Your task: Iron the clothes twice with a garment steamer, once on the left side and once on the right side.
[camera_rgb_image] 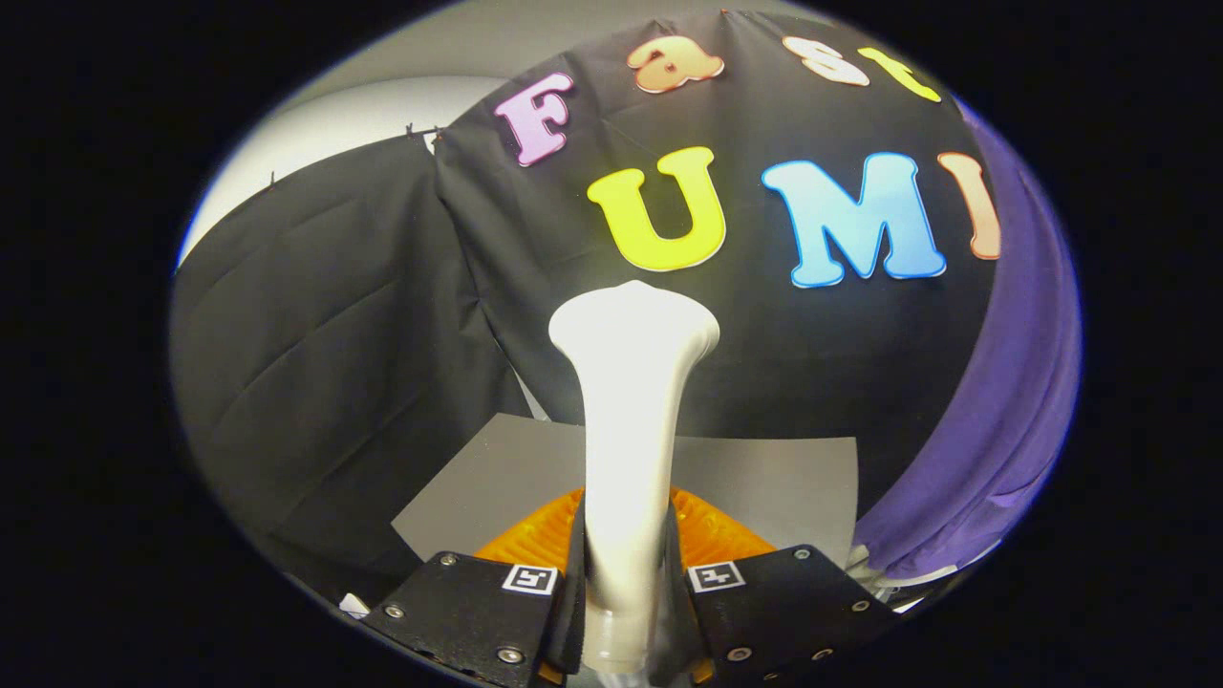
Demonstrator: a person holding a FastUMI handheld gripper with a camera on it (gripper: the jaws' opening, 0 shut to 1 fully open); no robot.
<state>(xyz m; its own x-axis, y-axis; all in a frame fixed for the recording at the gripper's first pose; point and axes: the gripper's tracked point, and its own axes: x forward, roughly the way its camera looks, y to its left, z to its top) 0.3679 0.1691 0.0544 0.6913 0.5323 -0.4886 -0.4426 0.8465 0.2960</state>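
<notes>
1. Gripper [626, 612]: closed on white garment steamer [631, 401], both fingers pressing its handle.
2. Steamer: long axis straight ahead, flared head pointing at booth wall.
3. Purple garment [1003, 430]: hanging well right; open room between.

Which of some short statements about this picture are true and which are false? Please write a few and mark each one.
1. The gripper is shut on the white steamer. True: both fingers press on its handle.
2. The steamer's wide head points down toward the fingers. False: the head is at the far end, beyond the fingers.
3. A purple garment hangs to one side, beyond the fingers. True.
4. The steamer's head presses on the purple garment. False: the head is apart from it, in front of the black cloth wall.
5. A grey sheet lies behind the steamer's handle. True.
</notes>
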